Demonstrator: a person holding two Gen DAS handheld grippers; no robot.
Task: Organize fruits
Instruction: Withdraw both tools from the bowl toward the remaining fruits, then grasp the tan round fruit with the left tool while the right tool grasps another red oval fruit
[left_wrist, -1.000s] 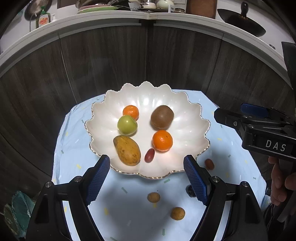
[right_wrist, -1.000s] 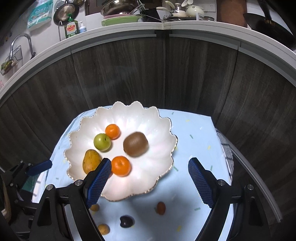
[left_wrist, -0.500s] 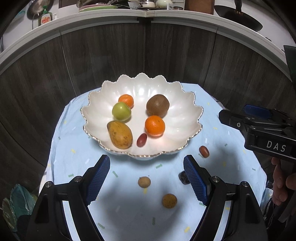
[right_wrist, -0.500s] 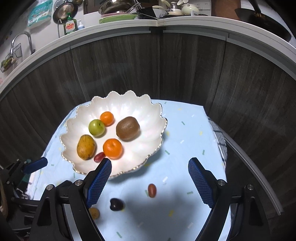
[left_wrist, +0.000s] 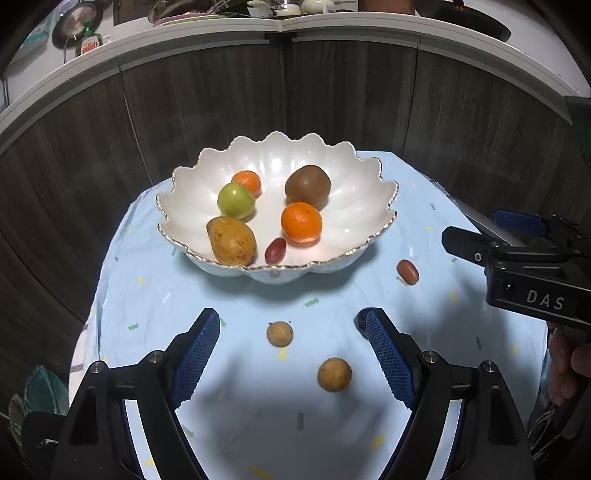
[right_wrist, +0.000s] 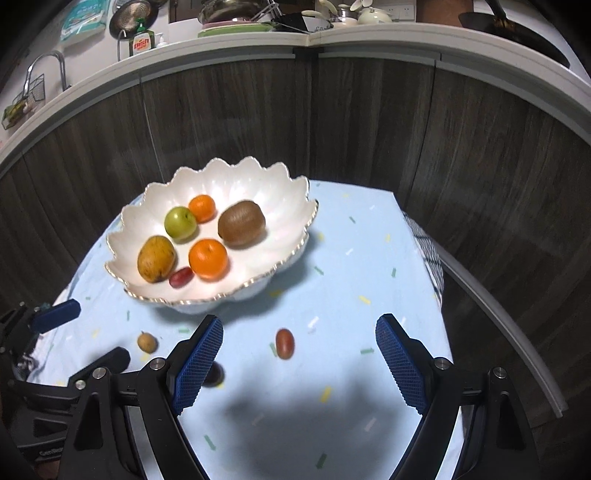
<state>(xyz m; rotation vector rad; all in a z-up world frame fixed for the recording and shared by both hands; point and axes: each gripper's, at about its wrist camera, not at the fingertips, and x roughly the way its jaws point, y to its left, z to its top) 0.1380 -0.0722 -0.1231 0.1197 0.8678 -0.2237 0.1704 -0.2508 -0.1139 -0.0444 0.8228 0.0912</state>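
Observation:
A white scalloped bowl (left_wrist: 373, 199) (right_wrist: 295, 206) holds a kiwi (left_wrist: 307, 185), two oranges (left_wrist: 301, 222), a green fruit (left_wrist: 235, 200), a yellow mango (left_wrist: 231, 240) and a red grape (left_wrist: 275, 250). On the blue cloth lie two small brown fruits (left_wrist: 279, 333) (left_wrist: 334, 374), a red grape (left_wrist: 407, 272) (right_wrist: 284, 343) and a dark fruit (right_wrist: 214, 374) partly hidden behind a finger. My left gripper (left_wrist: 291, 362) is open and empty, above the brown fruits. My right gripper (right_wrist: 299, 363) is open and empty, just behind the red grape.
The small table under the blue cloth (left_wrist: 147, 288) stands against dark wood cabinet fronts (left_wrist: 221, 110). A white counter (right_wrist: 332, 37) above carries dishes, a kettle and dish soap. A checked towel (right_wrist: 428, 254) hangs at the table's right edge.
Both grippers have drawn back and up from the bowl, bringing the loose fruits on the cloth into fuller view. Both stay open. No fruit has moved.

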